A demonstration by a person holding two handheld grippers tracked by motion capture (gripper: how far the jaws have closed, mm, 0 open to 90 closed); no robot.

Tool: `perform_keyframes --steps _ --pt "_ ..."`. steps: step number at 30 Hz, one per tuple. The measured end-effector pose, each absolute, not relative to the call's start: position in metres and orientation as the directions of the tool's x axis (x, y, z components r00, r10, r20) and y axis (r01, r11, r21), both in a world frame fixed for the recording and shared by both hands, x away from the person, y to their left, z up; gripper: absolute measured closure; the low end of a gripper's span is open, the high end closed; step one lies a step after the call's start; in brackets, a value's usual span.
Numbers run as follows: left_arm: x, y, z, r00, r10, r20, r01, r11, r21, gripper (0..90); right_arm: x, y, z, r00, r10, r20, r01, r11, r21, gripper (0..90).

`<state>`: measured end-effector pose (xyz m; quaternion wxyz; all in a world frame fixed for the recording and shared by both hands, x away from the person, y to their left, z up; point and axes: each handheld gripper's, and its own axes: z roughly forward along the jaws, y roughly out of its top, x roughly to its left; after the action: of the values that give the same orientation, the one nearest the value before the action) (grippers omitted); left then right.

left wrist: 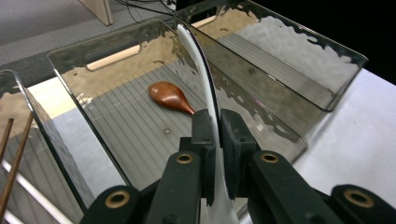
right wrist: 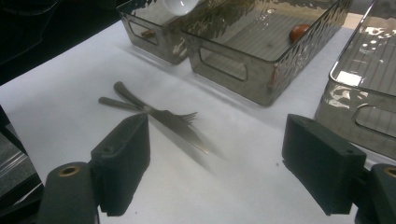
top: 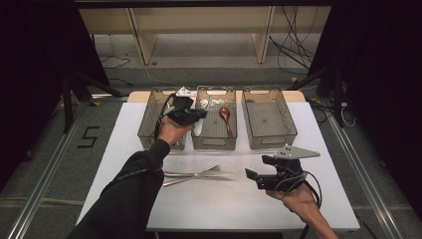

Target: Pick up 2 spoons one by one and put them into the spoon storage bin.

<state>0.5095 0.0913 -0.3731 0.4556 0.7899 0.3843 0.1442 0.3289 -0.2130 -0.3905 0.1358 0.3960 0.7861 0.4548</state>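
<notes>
My left gripper [left wrist: 217, 140] clenches the white ceramic spoon [left wrist: 205, 88]; I'll lower it gently into the middle smoky plastic bin [left wrist: 112, 56], beside the brown wooden spoon [left wrist: 170, 97].

I'm looking at a white table [top: 219, 199] with a strip of bare wood along its far edge. Three clear, smoky bins sit side by side along that far edge: the left bin [top: 149, 124] toward the far left corner, the middle bin [top: 215, 134] at the centre, the right bin [top: 268, 119] toward the far right corner. Nearer my edge, left of centre, a knife [top: 199, 175] and a fork [top: 191, 177] lie crossed, touching each other.
</notes>
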Motion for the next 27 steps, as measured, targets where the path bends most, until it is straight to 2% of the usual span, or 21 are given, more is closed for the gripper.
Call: perform_keyframes --steps 24,25,27 --pt "0.53 0.085 -0.391 0.603 0.786 -0.137 0.515 -0.252 0.82 82.8 0.33 -0.212 -0.391 -0.657 0.739 0.149 0.499 0.277 0.821 25.0" --pt "0.53 0.086 -0.391 0.597 0.789 -0.147 0.515 -0.237 0.824 82.0 0.329 -0.212 -0.391 -0.657 0.739 0.148 0.498 0.279 0.821 25.0" --pt "0.531 0.088 -0.389 0.592 0.788 -0.172 0.524 -0.214 0.824 72.8 0.329 -0.212 -0.391 -0.657 0.739 0.147 0.498 0.28 0.82 24.9"
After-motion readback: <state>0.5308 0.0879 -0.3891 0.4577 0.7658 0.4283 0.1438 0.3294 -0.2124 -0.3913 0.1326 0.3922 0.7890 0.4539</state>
